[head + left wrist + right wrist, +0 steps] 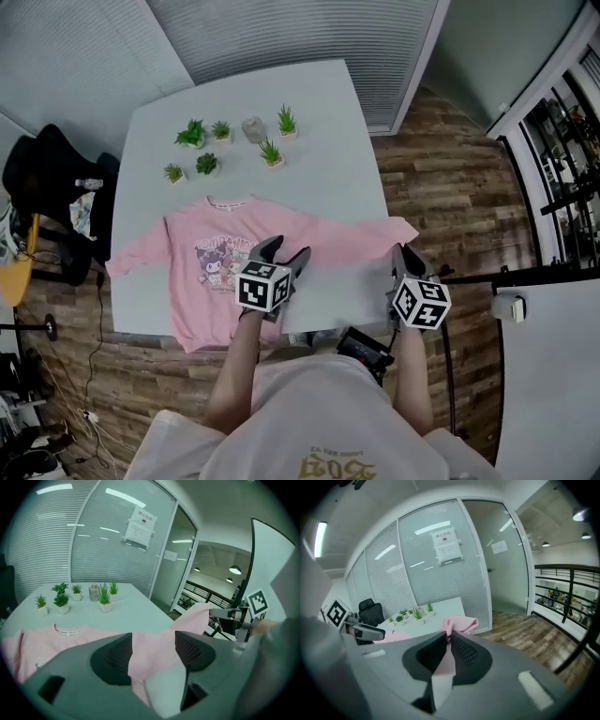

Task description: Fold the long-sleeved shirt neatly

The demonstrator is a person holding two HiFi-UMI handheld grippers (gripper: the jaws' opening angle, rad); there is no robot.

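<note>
Gripping one sleeve (460,623) of the single pink shirt (187,239), the right gripper (405,253) has its fingers clenched; the left gripper (287,251) fingers gape, released, above it; six potted plants (271,152) stand beyond.

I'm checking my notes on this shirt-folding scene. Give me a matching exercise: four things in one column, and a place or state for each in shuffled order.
1 left gripper
2 right gripper
3 plants
4 chair

A shut on the sleeve
B far end of the table
C jaws apart
D beside the table

Pairs: 1-C, 2-A, 3-B, 4-D
</note>
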